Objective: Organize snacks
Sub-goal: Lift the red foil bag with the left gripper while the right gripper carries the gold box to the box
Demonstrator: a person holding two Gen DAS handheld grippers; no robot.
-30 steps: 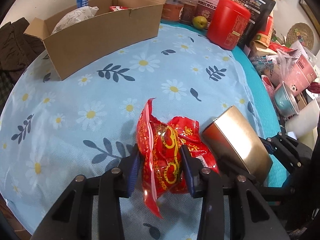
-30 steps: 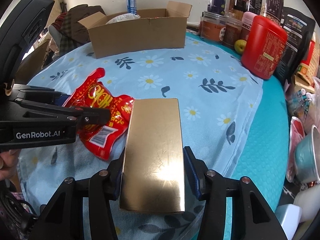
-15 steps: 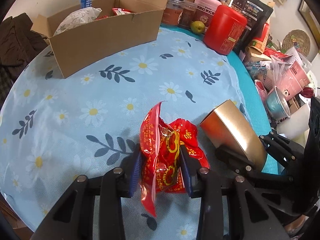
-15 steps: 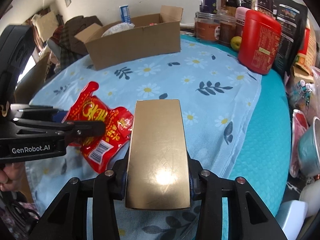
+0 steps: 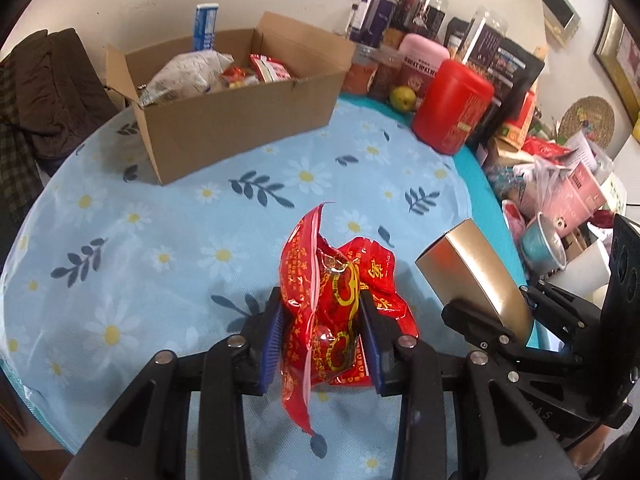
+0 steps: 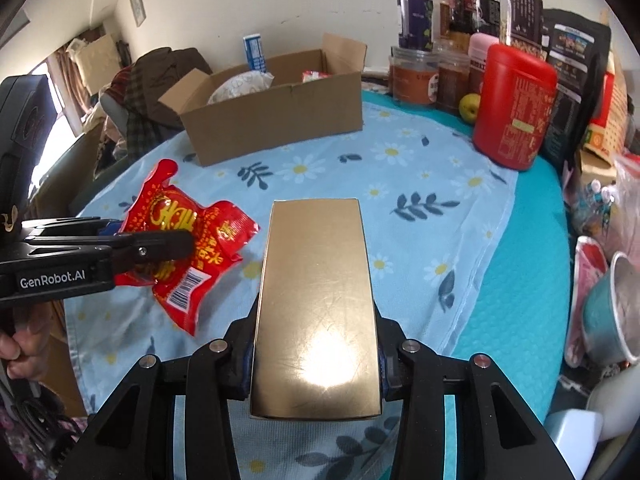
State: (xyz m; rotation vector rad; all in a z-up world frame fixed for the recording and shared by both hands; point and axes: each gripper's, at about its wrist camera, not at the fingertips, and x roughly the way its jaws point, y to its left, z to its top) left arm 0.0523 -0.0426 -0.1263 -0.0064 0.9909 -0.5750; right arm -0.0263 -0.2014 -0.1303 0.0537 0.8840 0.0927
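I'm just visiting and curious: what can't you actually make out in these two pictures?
- Gold box: contents unseen; closed, unlabelled in both views.
- Cardboard box: lower contents hidden by its front wall, both views.
- Red snack bag: middle covered by left gripper pads, left wrist view.
- Jar labels: too small to read.

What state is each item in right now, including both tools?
Left tool: shut on the red snack bag.
Red snack bag: crumpled, gripped.
Right tool: shut on the gold box.
Gold box: closed, gripped by its long sides.
Cardboard box: flaps open, already holds several snack packs.
Red canister: upright, lid on.
Clear jars: upright, lids on.
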